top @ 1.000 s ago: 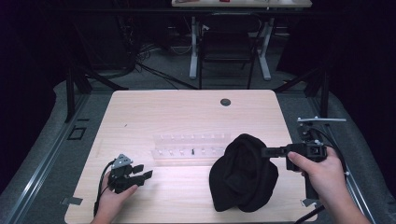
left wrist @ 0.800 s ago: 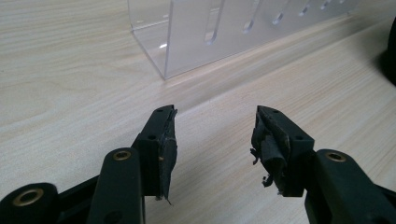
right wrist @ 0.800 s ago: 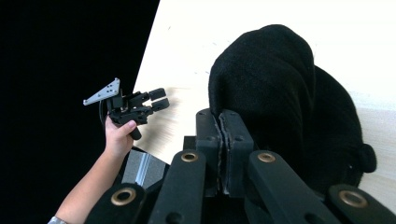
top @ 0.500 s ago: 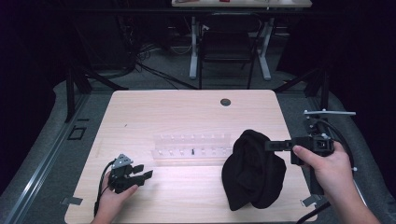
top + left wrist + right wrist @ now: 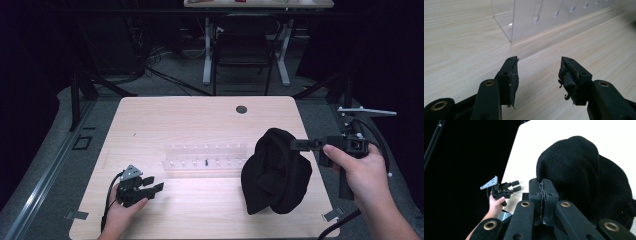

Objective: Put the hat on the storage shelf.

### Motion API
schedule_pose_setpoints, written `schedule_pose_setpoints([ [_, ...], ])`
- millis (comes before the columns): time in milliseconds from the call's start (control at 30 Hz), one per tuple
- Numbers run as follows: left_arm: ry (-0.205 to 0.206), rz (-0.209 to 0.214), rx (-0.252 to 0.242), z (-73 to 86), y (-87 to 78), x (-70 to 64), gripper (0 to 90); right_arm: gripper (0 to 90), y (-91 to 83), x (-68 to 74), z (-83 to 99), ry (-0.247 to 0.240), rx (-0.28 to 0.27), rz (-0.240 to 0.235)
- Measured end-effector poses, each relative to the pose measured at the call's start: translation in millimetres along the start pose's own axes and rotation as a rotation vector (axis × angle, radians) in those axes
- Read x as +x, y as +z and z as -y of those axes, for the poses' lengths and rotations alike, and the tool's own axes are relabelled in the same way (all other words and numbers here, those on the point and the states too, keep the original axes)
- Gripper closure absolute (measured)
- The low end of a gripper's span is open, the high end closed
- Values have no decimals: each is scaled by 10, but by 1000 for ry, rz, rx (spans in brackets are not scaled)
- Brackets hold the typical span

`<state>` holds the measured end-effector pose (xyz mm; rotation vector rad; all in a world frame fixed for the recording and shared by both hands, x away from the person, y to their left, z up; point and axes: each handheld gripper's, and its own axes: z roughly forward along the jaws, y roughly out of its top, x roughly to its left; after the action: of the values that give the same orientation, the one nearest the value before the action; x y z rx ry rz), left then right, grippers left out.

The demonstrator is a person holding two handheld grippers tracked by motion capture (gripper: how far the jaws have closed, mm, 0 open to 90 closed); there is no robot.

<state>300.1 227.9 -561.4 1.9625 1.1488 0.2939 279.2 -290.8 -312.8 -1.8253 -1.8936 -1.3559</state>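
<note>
Hat (image 5: 275,170): black knitted cloth, soft and slumped, bulging at the top and sagging in folds below, hanging over the right part of the surface (image 5: 200,120) with its lower end on or just above the wood, beside a clear rack (image 5: 205,155). Right gripper (image 5: 296,145): jaws closed on a pinch of the hat's upper edge. Left gripper (image 5: 155,184): jaws open, empty, low over the surface near the rack's left end.

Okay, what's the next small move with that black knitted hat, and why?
Probably lift the right gripper a bit higher. Its jaws are shut on the edge of the black knitted hat, but the lower part looks to be resting on the wooden table. The left gripper is open, beside the clear plastic rack.
</note>
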Motion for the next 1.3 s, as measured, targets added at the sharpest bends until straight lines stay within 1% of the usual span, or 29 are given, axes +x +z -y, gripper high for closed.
schedule_pose_setpoints([
  [100,1,0,0,0,0,-1,490,880,4,28,-24,0,-9,-13],
  [167,1,1,1,0,-2,0,490,880,8,47,-46,0,-6,-22],
  [233,-1,1,0,1,-2,0,490,880,17,60,-66,4,-3,-39],
  [267,-1,2,0,0,-2,0,490,880,29,70,-77,8,-10,-50],
  [333,1,2,-1,0,0,-2,490,880,37,87,-90,12,-11,-52],
  [433,0,3,-1,-1,-1,-4,490,880,53,121,-114,4,-13,-57],
  [567,0,4,-2,-1,-2,-4,490,880,59,163,-143,-2,-15,-75],
  [667,5,5,6,-6,-7,-3,490,880,70,207,-174,-12,-19,-72],
  [733,2,4,-4,-3,-2,-7,491,880,83,234,-195,-13,-18,-70],
  [833,7,4,6,-6,-6,-2,491,880,97,277,-233,-15,-20,-68],
  [967,6,5,-6,-5,0,-10,491,880,113,342,-299,-21,-29,-65],
  [1133,6,6,-5,-6,1,-9,491,880,133,435,-386,-32,-33,-60],
  [1300,1,8,-10,-7,-4,-11,491,881,199,511,-471,-38,-38,-51],
])
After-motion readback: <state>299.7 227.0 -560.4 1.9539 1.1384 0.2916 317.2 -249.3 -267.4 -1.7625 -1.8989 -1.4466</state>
